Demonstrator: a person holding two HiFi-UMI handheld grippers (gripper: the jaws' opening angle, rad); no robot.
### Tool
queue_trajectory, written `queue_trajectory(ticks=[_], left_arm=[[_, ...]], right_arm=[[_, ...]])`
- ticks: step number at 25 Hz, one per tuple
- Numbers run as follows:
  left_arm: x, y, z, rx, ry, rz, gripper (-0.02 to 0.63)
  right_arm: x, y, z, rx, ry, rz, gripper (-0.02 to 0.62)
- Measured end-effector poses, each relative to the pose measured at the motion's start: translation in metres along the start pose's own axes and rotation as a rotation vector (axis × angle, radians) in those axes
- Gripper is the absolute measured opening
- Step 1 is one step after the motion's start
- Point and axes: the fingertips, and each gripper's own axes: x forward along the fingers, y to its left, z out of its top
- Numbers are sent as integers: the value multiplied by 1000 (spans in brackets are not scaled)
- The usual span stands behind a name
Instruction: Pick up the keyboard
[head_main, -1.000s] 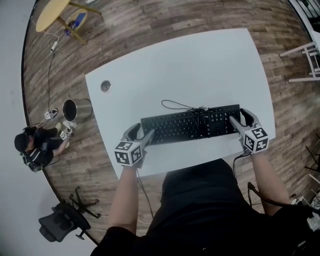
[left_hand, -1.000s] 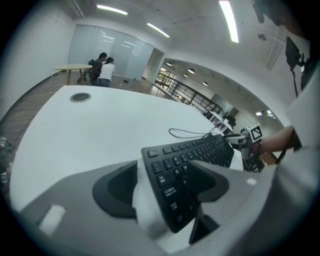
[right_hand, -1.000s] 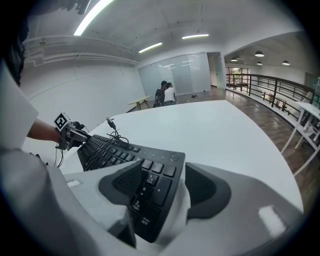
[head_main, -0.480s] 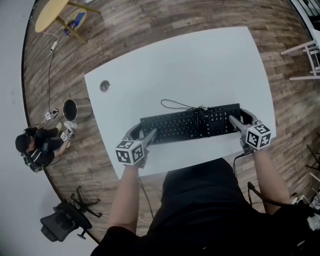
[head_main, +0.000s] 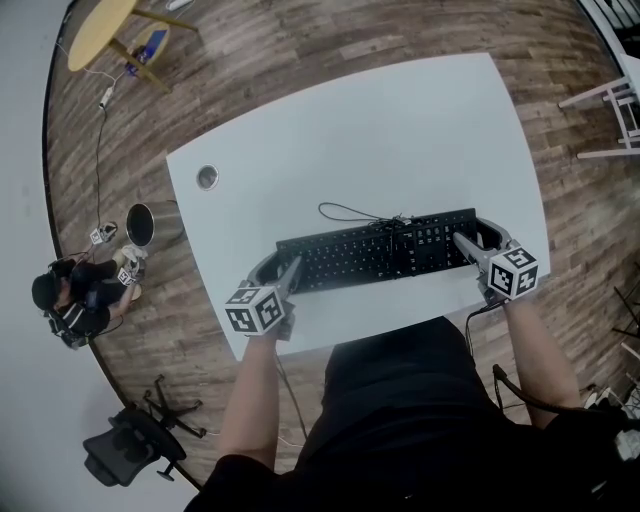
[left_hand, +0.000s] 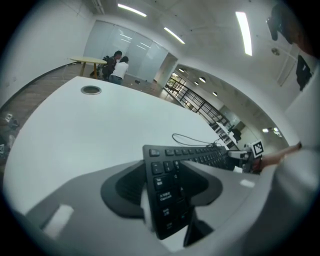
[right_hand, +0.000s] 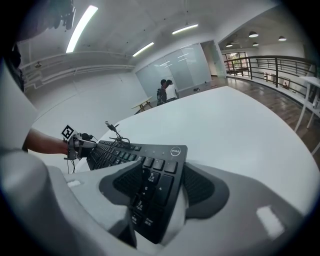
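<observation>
A black keyboard lies flat near the front edge of the white table, its cable looped behind it. My left gripper straddles the keyboard's left end and its jaws are closing. A thin pale gap still shows between one pad and the keyboard's edge. My right gripper straddles the right end in the same way. One pad lies over the keys, and a pale sliver shows at the other.
The table has a round cable hole at its far left. On the wooden floor to the left are a metal bin, an office chair and a crouching person. A white chair stands at the right.
The left gripper's jaws have narrowed around the keyboard's left end. Both grippers have rolled slightly. The keyboard still lies on the table.
</observation>
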Motion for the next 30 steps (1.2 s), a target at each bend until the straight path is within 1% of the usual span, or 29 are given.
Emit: queue_trajectory(ticks=[5,8,12,16,24,30], left_arm=[[-6,-4,4,21,-27,33,212],[-11,-8,8,32,-36,36,207],[-16,-7,10,32,-41,41,206],[-24,-12,16,33,-72,51,207],[-41,-25,46,83,-150,66,209],[-56,-30,68,107,-201,66,209]], right_arm=[[-6,2,2,-24,-39,-16,258],[-10,2,6,-31,-47,-22,255],[-9,6,21,-46,-83,-23,250],[-14,9,36,-73,-114,-16,250],[-24,15,64,-100,-193,-6,250],[-32,24,94,-144,-253,10,250]])
